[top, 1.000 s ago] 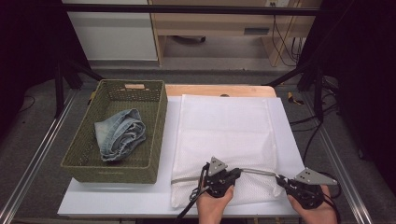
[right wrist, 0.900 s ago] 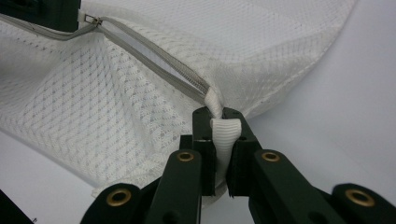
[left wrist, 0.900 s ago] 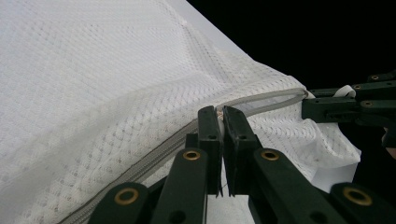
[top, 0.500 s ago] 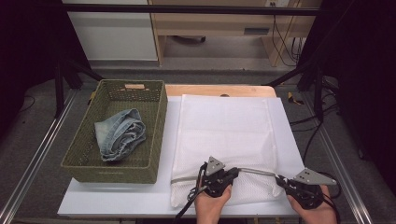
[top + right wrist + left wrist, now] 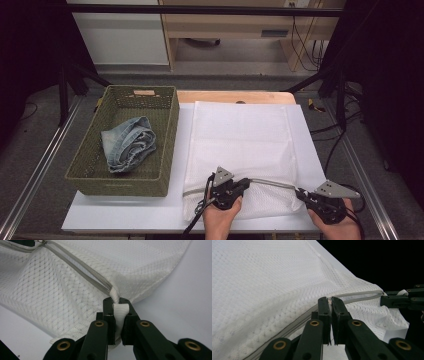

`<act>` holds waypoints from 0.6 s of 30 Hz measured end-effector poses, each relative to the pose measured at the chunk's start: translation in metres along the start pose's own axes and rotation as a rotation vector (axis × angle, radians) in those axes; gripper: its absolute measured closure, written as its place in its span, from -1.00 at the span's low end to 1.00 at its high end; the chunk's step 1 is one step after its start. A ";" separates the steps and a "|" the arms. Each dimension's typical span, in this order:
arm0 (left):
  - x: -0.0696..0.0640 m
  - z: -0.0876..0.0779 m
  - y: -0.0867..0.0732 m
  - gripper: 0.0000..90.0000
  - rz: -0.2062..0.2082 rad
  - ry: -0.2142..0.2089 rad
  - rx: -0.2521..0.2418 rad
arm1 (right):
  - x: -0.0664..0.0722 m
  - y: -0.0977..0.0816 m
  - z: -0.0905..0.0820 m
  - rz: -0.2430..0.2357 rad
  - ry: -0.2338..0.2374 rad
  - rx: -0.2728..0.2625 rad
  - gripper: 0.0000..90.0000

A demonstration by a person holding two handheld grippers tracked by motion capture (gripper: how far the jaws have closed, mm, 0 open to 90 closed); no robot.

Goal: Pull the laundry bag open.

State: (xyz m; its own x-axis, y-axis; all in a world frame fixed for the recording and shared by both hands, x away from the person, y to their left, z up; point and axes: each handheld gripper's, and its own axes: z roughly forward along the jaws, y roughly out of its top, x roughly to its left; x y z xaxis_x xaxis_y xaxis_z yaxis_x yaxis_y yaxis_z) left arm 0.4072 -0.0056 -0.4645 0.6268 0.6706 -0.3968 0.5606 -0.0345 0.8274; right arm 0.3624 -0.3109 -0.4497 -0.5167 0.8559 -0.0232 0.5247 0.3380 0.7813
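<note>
Left gripper (image 5: 331,300) clamped on zipper pull (image 5: 329,299) of mesh bag (image 5: 245,145), near tabletop's front edge. Right gripper (image 5: 118,302) pinching white fabric loop (image 5: 120,312) at zipper's end.

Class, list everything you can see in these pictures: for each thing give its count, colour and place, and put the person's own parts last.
mesh bag: 1, white, flat on the board, right of the basket
zip: 1, grey, along the bag's near edge
loop: 1, white, at the zip's right end, between the right gripper's jaws
basket: 1, olive green, left part of the board
jeans: 1, faded blue, bundled inside the basket
board: 1, white, on the table
table: 1, light wood, edge showing beyond the board
left gripper: 1, black, shut at the zip, mid near edge
right gripper: 1, black, shut on the loop
hands: 2, at the bottom edge
</note>
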 end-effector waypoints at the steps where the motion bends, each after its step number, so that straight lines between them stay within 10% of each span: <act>1: 0.001 -0.001 0.000 0.93 -0.004 -0.006 -0.005 | 0.000 0.000 0.000 0.001 0.000 0.000 0.89; 18: 0.007 -0.007 0.000 0.93 0.008 0.005 0.017 | 0.001 0.000 0.000 -0.001 -0.002 0.008 0.88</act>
State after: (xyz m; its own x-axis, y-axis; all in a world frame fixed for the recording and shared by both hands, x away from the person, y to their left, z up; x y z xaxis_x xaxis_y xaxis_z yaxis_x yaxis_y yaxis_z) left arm 0.4075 0.0047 -0.4647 0.6283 0.6742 -0.3882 0.5647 -0.0521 0.8236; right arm 0.3620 -0.3100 -0.4502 -0.5161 0.8562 -0.0247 0.5300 0.3419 0.7760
